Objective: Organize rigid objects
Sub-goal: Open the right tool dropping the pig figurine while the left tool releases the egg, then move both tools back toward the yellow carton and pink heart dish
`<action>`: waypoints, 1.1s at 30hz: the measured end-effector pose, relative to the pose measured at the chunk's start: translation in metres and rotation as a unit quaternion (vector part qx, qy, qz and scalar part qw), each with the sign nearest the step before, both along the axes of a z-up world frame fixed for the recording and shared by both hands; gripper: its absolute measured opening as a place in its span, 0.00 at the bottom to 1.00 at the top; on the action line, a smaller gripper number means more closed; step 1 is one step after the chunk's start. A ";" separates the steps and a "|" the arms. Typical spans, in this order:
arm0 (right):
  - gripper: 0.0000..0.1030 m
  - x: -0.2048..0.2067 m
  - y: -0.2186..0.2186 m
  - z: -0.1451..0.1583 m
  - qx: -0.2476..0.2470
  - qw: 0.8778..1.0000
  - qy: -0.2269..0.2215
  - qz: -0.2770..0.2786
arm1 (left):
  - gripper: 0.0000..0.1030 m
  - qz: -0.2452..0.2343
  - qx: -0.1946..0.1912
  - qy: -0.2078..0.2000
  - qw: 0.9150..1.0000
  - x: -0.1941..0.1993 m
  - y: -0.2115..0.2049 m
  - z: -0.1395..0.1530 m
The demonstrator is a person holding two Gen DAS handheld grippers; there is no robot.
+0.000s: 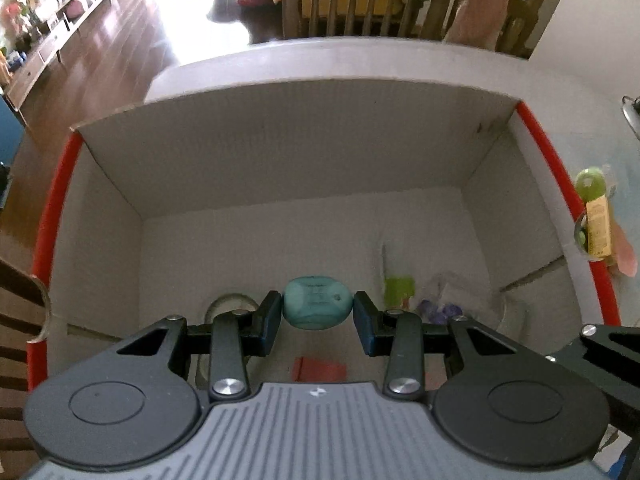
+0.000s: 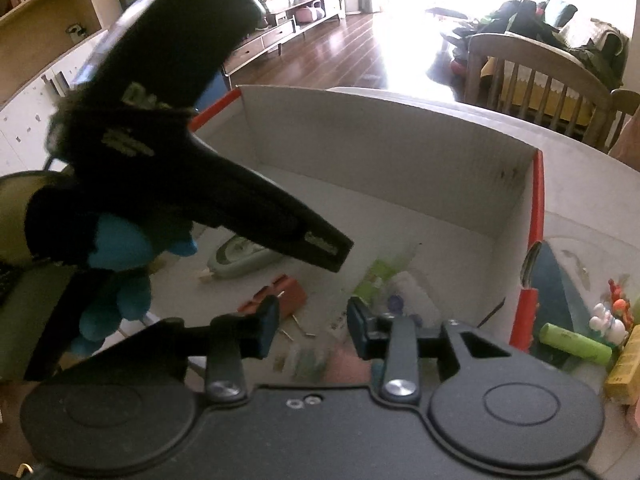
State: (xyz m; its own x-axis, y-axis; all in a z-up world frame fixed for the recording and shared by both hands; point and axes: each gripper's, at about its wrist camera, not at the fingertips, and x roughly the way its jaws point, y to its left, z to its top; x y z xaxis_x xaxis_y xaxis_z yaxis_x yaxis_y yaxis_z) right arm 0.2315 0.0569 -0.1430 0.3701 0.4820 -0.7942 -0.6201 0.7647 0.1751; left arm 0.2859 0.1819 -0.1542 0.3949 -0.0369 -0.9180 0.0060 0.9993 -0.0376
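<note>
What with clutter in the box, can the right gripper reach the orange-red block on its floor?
Probably yes: the right gripper hangs open and empty over the cardboard box, the orange-red block just ahead, nothing covering it.

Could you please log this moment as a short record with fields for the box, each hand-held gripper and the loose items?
container: open cardboard box with red edges
left hand-held gripper: shut on a teal oval object, above the box interior
right hand-held gripper: jaws apart, nothing between them
in box: red block, pale green gadget
outside box: green tube
</note>
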 end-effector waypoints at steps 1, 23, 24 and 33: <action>0.38 -0.001 0.000 0.001 0.002 1.000 0.002 -0.001 | 0.38 -0.002 -0.003 0.006 1.000 -0.001 0.001 -0.003; 0.63 -0.014 -0.032 0.042 0.042 0.999 -0.011 -0.028 | 0.50 0.027 -0.002 -0.038 0.999 -0.024 0.008 0.038; 0.63 -0.015 -0.033 0.045 0.044 0.999 -0.013 -0.028 | 0.50 0.028 -0.002 -0.041 0.999 -0.025 0.008 0.041; 0.75 -0.033 -0.053 0.072 0.061 0.997 -0.038 -0.029 | 0.50 0.033 -0.007 -0.074 0.997 -0.058 0.009 0.065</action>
